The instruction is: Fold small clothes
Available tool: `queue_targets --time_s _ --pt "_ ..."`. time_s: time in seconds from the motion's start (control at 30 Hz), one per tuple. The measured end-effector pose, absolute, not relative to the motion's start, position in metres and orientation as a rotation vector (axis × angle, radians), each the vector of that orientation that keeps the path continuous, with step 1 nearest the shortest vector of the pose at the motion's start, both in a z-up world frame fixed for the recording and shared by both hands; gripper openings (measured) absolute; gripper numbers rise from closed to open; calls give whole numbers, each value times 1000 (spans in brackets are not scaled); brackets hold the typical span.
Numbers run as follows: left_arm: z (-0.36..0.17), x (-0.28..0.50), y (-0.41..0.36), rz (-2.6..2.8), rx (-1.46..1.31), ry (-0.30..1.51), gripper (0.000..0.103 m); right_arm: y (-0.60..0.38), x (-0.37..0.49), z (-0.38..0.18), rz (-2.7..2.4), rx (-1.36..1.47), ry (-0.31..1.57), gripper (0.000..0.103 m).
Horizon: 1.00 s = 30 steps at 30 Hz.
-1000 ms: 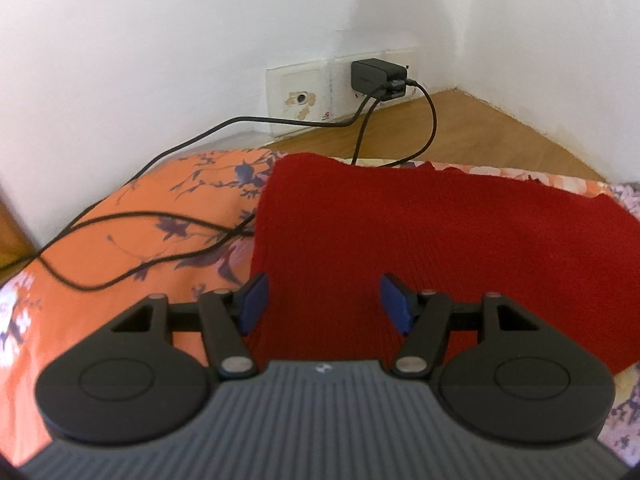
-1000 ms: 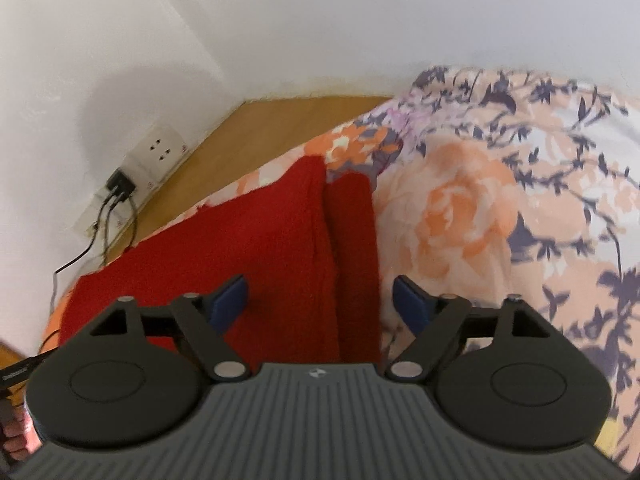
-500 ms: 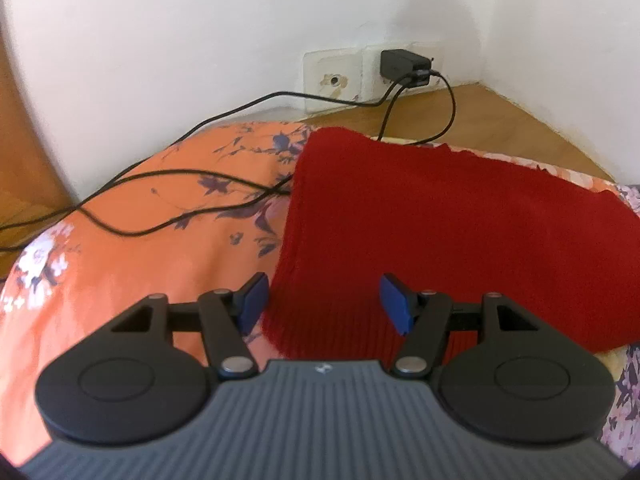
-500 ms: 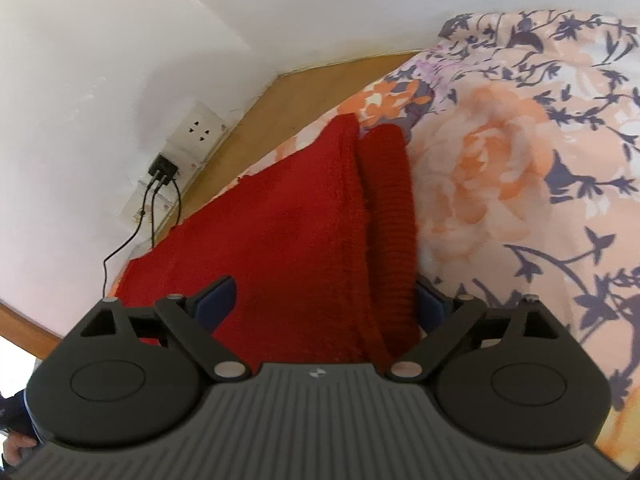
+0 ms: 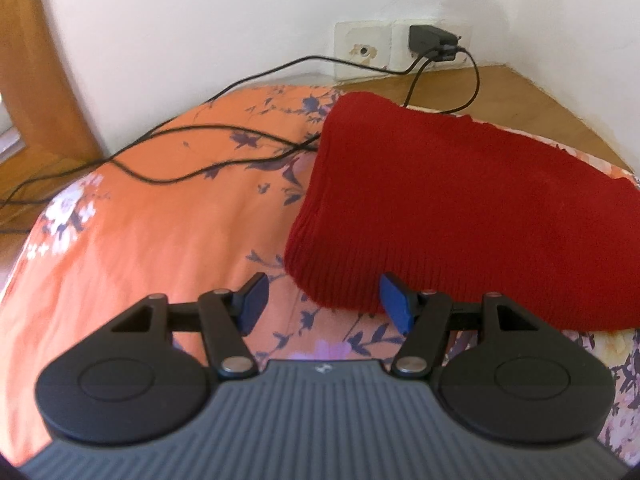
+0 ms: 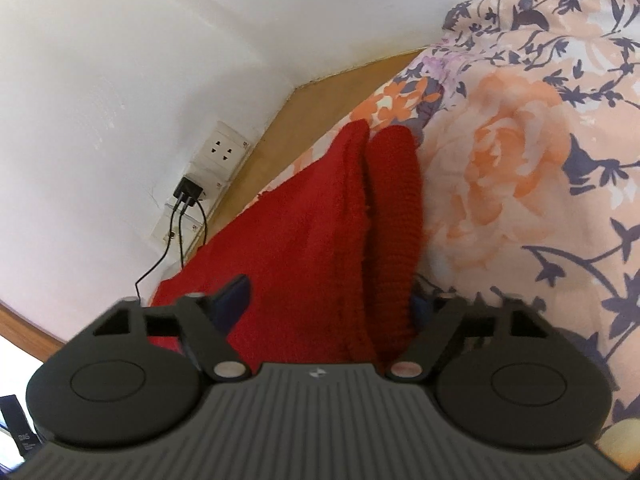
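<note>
Both claws pull back toward the red knit sweater's (image 5: 460,208) near edge on the floral bedspread (image 5: 160,220). Left claw (image 5: 324,300) released, now straddling its near-left corner; right claw (image 6: 332,300) spread wide around the folded sleeve edge. Looks like grasp setup for the next fold.

Red knit garment (image 5: 460,208) on orange floral bedsheet (image 5: 160,232); black cables (image 5: 240,160).

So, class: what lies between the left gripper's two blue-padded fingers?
In the left wrist view, the open left gripper frames the near ribbed corner of the red knitted garment by its right finger, and bare orange floral bedsheet by its left.
</note>
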<state>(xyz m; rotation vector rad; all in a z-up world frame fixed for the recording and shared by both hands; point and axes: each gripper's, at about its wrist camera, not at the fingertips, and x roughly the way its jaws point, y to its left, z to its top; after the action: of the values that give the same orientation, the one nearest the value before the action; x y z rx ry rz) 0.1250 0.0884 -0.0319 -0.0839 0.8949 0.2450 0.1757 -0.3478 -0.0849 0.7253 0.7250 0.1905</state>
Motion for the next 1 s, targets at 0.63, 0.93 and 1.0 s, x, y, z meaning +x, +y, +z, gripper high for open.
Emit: queue_targets --time_s 0.63,0.93,1.0 --pt "-27 116 93 249 -56 895 63 -342 163 -55 215 804 630 33" --pt "-24 119 108 215 -53 882 63 -311 160 -19 251 798 575 31" --pt "-23 121 114 210 -50 879 63 -303 161 -12 252 797 568 31"
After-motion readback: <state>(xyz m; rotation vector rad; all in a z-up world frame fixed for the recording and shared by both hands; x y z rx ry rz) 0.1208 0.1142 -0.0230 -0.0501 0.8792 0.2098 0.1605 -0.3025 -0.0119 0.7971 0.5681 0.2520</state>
